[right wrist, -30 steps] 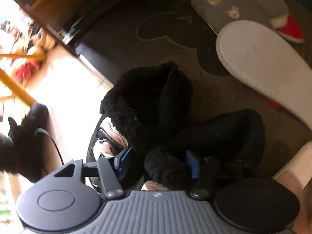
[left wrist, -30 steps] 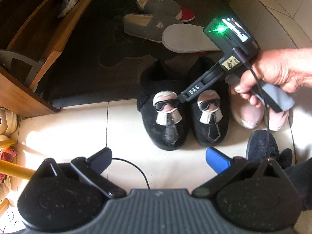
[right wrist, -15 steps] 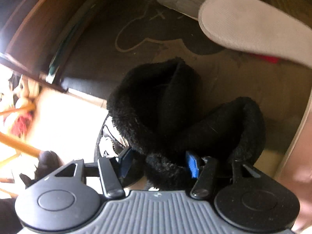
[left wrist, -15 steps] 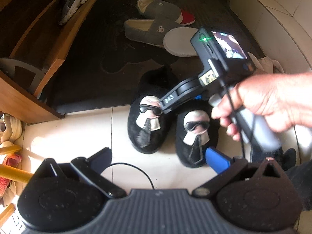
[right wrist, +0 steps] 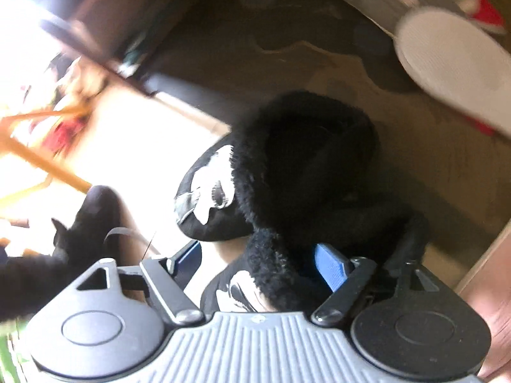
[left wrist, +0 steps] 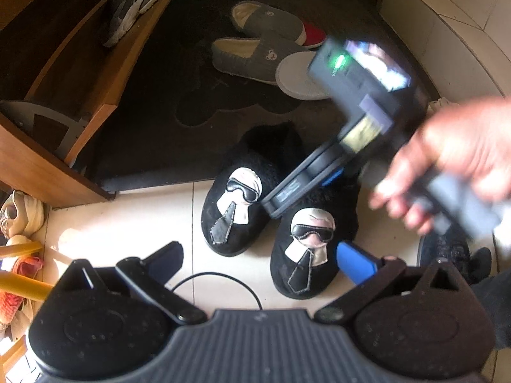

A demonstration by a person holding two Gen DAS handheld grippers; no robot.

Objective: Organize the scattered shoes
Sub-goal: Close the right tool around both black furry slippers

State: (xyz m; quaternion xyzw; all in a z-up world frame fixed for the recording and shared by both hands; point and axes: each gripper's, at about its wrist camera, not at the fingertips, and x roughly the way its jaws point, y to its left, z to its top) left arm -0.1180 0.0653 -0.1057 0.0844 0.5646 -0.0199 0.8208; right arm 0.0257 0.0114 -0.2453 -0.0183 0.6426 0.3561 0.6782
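Hanging low, left claw (left wrist: pixel 260 263): jaws apart, nothing in them, just floor tile (left wrist: pixel 127 223) underneath.
Right claw (right wrist: pixel 255 260): jaws opening, the fuzzy collar of the nearer black slipper (left wrist: pixel 303 252) sits between the pads, looks loose.
Hand (left wrist: pixel 453 166): gripping the right claw's handle, pretty blurry.
Other black slipper (left wrist: pixel 234 207): beside its mate, heel on the dark mat (left wrist: pixel 159 111).
Far end: grey slippers (left wrist: pixel 252 57) on the mat, sneaker (left wrist: pixel 134 3) on the wooden shelf (left wrist: pixel 105 73).

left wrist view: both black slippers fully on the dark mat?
No. Both black slippers lie mostly on the pale tile floor, only their heels reaching the dark mat.
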